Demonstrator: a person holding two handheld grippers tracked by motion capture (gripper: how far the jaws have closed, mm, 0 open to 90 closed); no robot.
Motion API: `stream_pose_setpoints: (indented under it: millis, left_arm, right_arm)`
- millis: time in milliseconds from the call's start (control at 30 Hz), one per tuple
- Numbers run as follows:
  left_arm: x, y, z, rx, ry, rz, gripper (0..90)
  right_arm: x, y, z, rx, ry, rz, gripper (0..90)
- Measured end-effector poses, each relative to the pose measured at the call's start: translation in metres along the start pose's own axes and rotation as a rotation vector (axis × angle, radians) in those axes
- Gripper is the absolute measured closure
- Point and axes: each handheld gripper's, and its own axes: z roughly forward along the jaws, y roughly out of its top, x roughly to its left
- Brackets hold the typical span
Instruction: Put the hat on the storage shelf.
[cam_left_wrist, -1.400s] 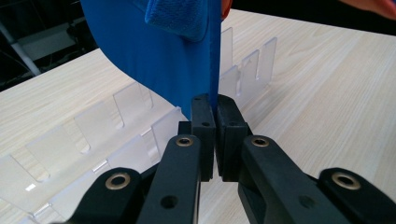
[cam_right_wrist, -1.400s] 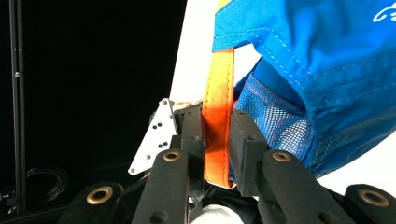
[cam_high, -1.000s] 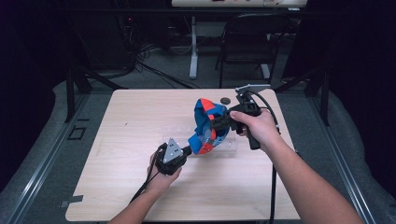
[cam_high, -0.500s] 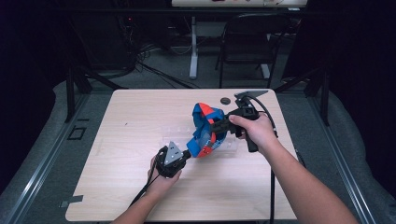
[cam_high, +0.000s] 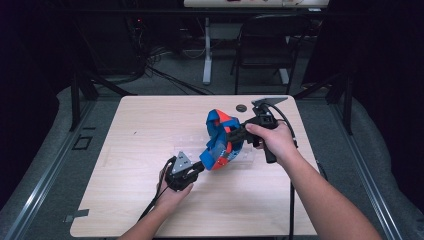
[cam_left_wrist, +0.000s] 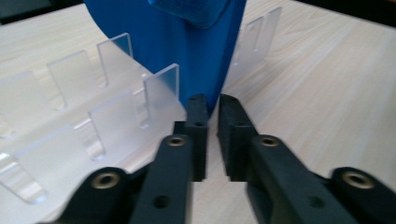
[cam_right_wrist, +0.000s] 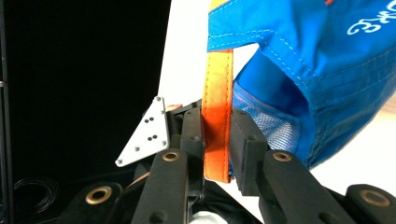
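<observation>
Item: blue and orange cap (cam_high: 220, 137), held above the middle of the bench (cam_high: 140, 125), just right of centre in the high view, tilted, crown toward the upper part of the frame and peak slanting down to the lower left. White lettering shows on the blue cloth at the upper right of the right gripper view.

Item: clear acrylic rack (cam_left_wrist: 116, 107), lying on the bench under the cap, its upright dividers filling the left half of the left gripper view; the cap's blue edge hangs down just beside them.

Item: my left gripper (cam_high: 197, 167), low and left of centre in the high view, pointing up and right at the cap's lower edge. Its fingers (cam_left_wrist: 198, 121) have just been opening; a narrow gap stands between them, the tip of the blue cloth sits at their far end, and the pads no longer press on it.

Item: my right gripper (cam_high: 235, 136), right of centre in the high view, in my right hand (cam_high: 275, 142). Its fingers (cam_right_wrist: 245, 149) are closed tight on the cap's orange strap (cam_right_wrist: 217, 116), which runs upright between the pads.

Item: small dark round object (cam_high: 241, 107), on the bench toward the upper right, apart from the cap.
</observation>
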Motion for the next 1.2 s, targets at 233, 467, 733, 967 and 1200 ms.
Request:
stream_pose_setpoints:
  millis: [233, 467, 733, 967, 1200]
  left_arm:
    - [-0.002, 0.001, -0.019, 0.041, -0.014, 0.031, 66.8]
    - [0.002, -0.011, -0.054, 0.083, 0.002, 0.000, 57.4]
    - [0.028, -0.032, -0.074, 0.079, 0.068, -0.082, 54.2]
    - [0.051, -0.040, -0.078, 0.077, 0.117, -0.145, 52.2]
    - [0.064, -0.048, -0.077, 0.096, 0.145, -0.193, 50.6]
  right_arm:
    - [-0.005, 0.000, -0.004, -0.019, -0.012, 0.001, 75.8]
    - [-0.013, -0.004, -0.013, -0.048, -0.018, -0.001, 69.6]
    - [-0.027, -0.011, -0.017, -0.092, -0.076, 0.003, 67.2]
    - [-0.039, -0.018, -0.013, -0.098, -0.122, 0.000, 65.3]
    - [-0.058, -0.036, -0.009, -0.121, -0.135, -0.029, 58.4]
